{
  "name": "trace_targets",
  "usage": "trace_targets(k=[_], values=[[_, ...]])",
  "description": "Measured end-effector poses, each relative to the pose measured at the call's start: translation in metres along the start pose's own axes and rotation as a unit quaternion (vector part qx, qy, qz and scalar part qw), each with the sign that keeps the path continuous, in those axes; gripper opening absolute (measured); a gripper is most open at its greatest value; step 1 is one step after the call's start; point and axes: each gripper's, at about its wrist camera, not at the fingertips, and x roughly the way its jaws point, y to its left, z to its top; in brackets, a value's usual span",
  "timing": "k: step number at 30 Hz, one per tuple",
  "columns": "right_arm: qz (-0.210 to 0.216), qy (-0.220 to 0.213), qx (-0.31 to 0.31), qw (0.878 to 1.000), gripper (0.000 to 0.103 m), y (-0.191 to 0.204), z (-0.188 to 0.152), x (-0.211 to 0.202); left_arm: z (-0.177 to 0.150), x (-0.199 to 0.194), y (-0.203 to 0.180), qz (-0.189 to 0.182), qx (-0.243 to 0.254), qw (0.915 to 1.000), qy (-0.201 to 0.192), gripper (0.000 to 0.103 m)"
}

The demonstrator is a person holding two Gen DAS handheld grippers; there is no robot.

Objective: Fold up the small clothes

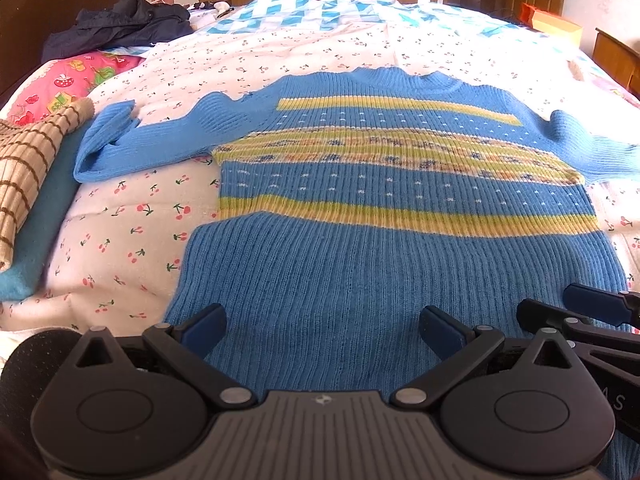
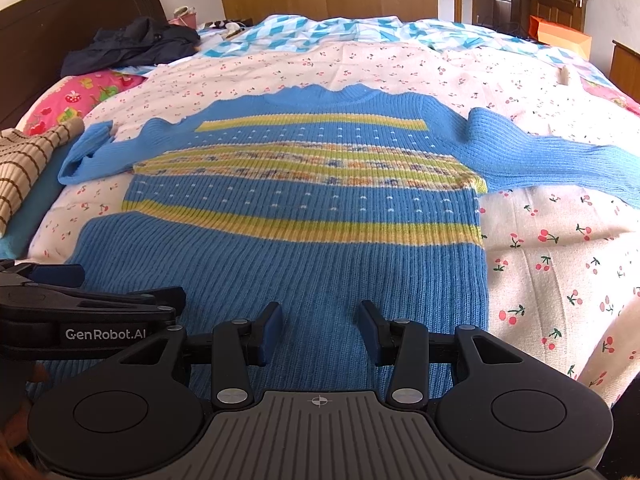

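Observation:
A small blue knit sweater [image 1: 360, 256] with yellow and patterned stripes lies flat on the bed, collar away from me, sleeves spread to both sides; it also shows in the right wrist view [image 2: 304, 248]. My left gripper [image 1: 320, 330] is open and empty, hovering over the hem near its left part. My right gripper [image 2: 320, 330] is open and empty over the hem near its right part. The right gripper's fingers [image 1: 592, 306] show at the right edge of the left wrist view. The left gripper's fingers [image 2: 56, 276] show at the left edge of the right wrist view.
The bed has a white cherry-print cover [image 2: 552, 264]. A beige striped garment [image 1: 28, 160] lies on a teal cloth [image 1: 40, 236] at the left. A pink pillow [image 1: 60, 88] and dark clothes [image 1: 120, 24] lie by the headboard. A blue-white quilt [image 1: 320, 12] lies at the far side.

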Motion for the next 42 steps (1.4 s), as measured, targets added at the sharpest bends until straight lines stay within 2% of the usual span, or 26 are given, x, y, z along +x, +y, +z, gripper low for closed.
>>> trace_targets(k=[8,22,34,42], values=[[0.004,-0.003,0.001,1.0,0.042,-0.001,0.0,-0.001,0.0,0.0,0.0,-0.001,0.001,1.0,0.001,0.103],[0.01,-0.019,0.009,1.0,0.042,-0.003,0.001,-0.006,0.003,-0.007,0.003,-0.004,-0.01,0.9996,-0.025,0.103],[0.012,-0.015,0.02,1.0,0.042,-0.008,0.001,-0.004,0.003,-0.004,0.002,-0.014,-0.007,0.9997,-0.017,0.103],[0.013,-0.027,0.065,0.997,0.042,-0.027,0.006,-0.009,0.003,-0.001,-0.006,-0.027,0.006,0.9995,-0.014,0.103]])
